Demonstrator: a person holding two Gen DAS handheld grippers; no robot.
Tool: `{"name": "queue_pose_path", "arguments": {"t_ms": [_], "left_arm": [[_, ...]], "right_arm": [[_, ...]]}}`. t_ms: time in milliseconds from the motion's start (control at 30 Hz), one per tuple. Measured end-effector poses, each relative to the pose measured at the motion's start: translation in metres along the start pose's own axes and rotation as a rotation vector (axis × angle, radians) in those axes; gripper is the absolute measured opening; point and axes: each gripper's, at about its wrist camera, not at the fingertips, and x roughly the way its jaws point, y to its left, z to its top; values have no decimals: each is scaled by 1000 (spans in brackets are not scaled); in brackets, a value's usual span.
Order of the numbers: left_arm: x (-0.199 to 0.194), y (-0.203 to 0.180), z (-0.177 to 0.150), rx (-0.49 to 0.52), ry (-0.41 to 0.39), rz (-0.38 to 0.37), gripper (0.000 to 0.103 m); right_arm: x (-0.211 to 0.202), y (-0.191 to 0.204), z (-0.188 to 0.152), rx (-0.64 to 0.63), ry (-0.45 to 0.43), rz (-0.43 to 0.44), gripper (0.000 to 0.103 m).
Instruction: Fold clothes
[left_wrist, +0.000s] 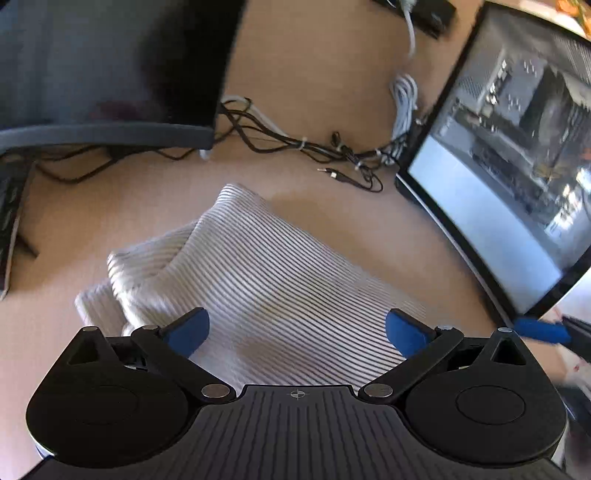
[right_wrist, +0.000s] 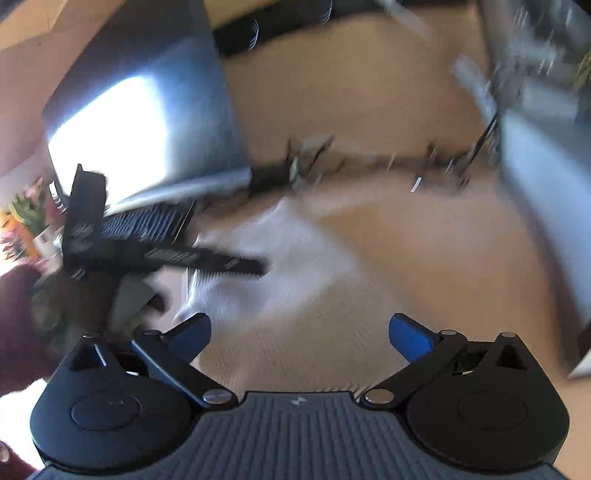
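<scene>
OK, my left gripper (left_wrist: 297, 330) hangs over the striped cloth (left_wrist: 258, 280), blue fingers (left_wrist: 188, 334) spread wide, nothing between them. The cloth lies bunched and partly folded on the tan desk (left_wrist: 317, 88), between two monitors: a dark one (left_wrist: 107, 66) on the left, a lit one (left_wrist: 517, 166) on the right. Cables (left_wrist: 295, 144) run along the desk behind the cloth. My right gripper (right_wrist: 299, 334) is also wide apart and empty above the cloth (right_wrist: 295, 295); that view is heavily blurred. I see the left gripper (right_wrist: 159, 251) over the cloth's left edge.
</scene>
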Motion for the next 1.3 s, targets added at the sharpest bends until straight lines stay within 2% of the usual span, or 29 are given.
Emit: {"name": "queue_pose_path", "arguments": {"t_ms": [33, 67, 100, 200, 333, 400, 600, 667, 700, 800, 900, 1000, 1067, 1133, 1300], "left_arm": [[-2, -3, -6, -40, 19, -9, 103], [-5, -5, -11, -80, 38, -18, 103], [-6, -9, -18, -107, 56, -41, 103], [-11, -26, -37, -50, 37, -89, 103], [-5, -35, -53, 31, 35, -64, 97], [1, -32, -53, 27, 52, -52, 96], [17, -26, -33, 73, 60, -31, 97], [22, -23, -26, 83, 60, -23, 97], [24, -21, -23, 88, 60, -19, 97], [16, -19, -21, 68, 60, 1, 97], [4, -19, -22, 61, 51, 17, 97], [2, -29, -20, 69, 59, 53, 97], [2, -37, -22, 93, 46, 93, 97], [2, -44, -26, 110, 29, 128, 97], [-4, -50, -37, 91, 13, 147, 97]], "right_arm": [[1, -3, 3, -17, 10, -46, 66], [4, -7, 4, -18, 31, -79, 54], [8, -11, 2, -13, 47, -96, 53], [22, -17, -14, -60, 98, -81, 46], [27, -13, -41, -164, 93, -76, 47], [27, -12, -43, -134, 99, -71, 47], [21, -5, -53, -90, 166, 50, 52], [22, 4, -64, -99, 195, 116, 53], [21, 11, -69, -144, 194, 120, 53], [15, 24, -64, -245, 192, 121, 51], [-6, 25, -42, -278, 133, 130, 45], [-22, 16, -20, -258, 52, 87, 44], [-15, 5, -10, -217, 29, 62, 44], [4, -8, -4, -177, 28, 26, 45], [49, -26, -21, -66, 144, 24, 49]]}}
